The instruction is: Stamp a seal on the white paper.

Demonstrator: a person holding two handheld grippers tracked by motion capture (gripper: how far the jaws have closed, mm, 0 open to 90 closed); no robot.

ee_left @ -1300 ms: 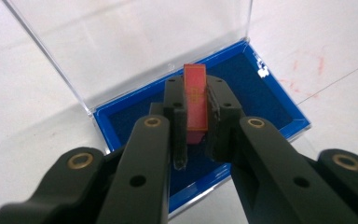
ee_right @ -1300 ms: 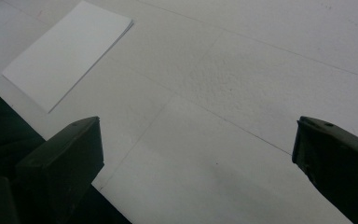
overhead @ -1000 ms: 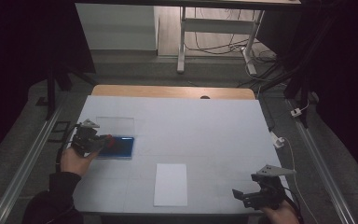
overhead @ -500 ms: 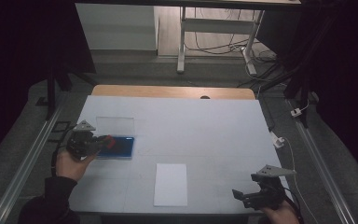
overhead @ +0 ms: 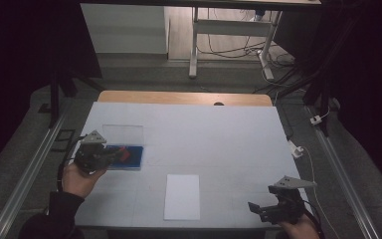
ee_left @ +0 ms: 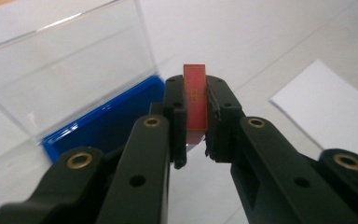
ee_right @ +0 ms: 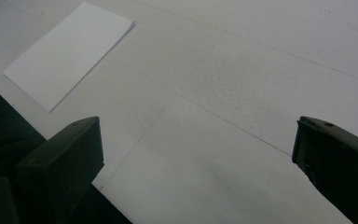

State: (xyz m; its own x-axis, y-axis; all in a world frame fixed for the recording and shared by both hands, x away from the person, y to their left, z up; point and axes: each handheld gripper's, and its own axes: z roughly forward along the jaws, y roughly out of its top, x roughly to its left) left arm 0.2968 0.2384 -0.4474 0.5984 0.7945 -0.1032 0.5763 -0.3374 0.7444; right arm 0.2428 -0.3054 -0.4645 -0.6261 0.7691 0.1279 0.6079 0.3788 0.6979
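Over the table's left side, high view: my left gripper lifts a red card above the blue box. Left gripper view: jaws clamp card, pickup done, placing remains. Right gripper view: my jaws wide, empty, near paper.

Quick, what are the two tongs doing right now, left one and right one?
Left tongs: shut on the red card, just above the blue box.
Right tongs: open, holding nothing, over the white table.

One blue case, one red card, one white sheet, two hand-held grippers.
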